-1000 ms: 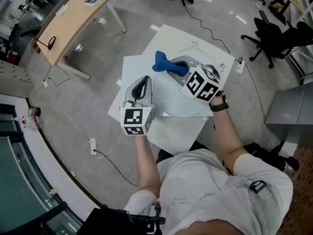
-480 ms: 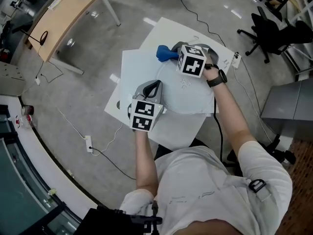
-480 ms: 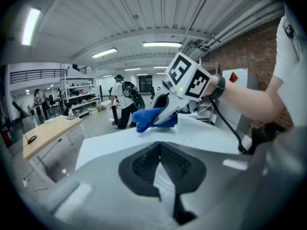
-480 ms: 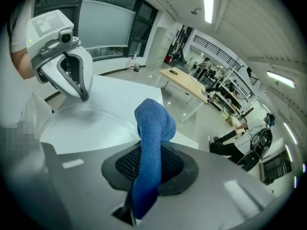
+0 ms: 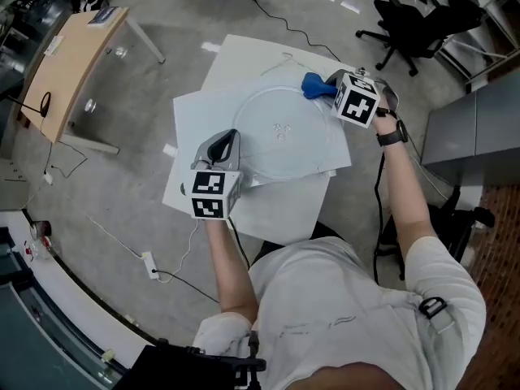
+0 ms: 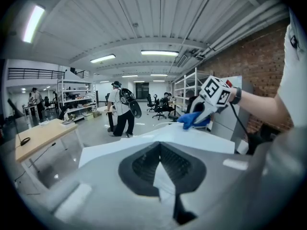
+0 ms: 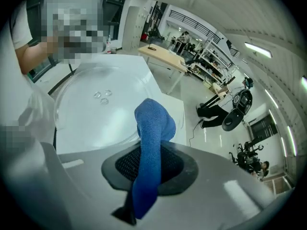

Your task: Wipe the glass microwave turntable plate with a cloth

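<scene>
At plate (image 5: 280, 149) far rim, right gripper (image 5: 329, 85) jaws pinching cloth (image 5: 313, 85), left gripper (image 5: 227, 143) jaws gripping near rim

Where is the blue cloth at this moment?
In the head view the blue cloth is at upper right, clamped in the right gripper, by the glass plate's far right rim.

Bright, even light falls from ceiling strip lamps (image 6: 159, 53), which leave white glare on the polished floor (image 5: 349, 6) and a soft sheen on the glass turntable plate (image 7: 96, 114). Shadows are faint. Both gripper views bulge and go black at the corners. The left gripper (image 6: 163, 176) blurs near the lens, while the blue cloth (image 7: 151, 128) is sharp.
</scene>
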The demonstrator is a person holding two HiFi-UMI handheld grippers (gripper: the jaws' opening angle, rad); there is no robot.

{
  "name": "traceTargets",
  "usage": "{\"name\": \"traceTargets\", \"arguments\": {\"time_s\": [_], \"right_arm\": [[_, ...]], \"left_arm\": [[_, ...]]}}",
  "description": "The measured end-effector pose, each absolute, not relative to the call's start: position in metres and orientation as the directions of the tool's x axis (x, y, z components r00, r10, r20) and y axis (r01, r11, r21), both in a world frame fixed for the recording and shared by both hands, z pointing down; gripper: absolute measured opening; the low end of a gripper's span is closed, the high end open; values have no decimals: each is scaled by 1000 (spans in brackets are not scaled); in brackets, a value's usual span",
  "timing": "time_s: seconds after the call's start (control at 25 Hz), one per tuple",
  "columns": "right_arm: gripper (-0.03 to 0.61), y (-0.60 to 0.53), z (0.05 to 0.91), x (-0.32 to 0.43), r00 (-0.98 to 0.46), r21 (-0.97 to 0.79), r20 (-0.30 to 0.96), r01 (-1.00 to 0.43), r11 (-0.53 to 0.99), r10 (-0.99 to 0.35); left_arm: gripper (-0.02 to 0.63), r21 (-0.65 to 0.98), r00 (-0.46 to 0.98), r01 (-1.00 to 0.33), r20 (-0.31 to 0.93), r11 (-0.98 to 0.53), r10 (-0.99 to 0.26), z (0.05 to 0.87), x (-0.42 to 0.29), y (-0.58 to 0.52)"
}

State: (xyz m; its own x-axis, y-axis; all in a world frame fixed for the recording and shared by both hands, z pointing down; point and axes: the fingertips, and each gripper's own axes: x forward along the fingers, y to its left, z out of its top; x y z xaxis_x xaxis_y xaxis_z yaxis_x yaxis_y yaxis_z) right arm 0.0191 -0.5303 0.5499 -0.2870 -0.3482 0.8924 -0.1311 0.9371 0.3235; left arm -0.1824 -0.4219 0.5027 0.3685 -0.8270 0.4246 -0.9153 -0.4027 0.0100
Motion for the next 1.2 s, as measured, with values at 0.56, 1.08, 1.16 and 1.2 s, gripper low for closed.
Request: {"name": "traceTargets", "arguments": {"time_s": [0.56,1.08,1.16,1.2], "right_arm": [[67,-323,544,10,-316,105,946,102,989,-67],[67,-356,545,-174,-475,227,878,322,919,-51],[67,-386,543,-197,-514,261,853,278,925,-86],[66,-401,542,-205,-529,266,843,250,931,-98]], "left_arm": [[-2,23,393,-910,361,-413,-846,485,-196,-417],[-2,85,319,-948,298,-308,-900,461,-238,-399],[-2,73,309,-951,298,-302,-903,461,-245,-397],[-2,73,309,-951,301,-301,-902,461,-246,-396]]}}
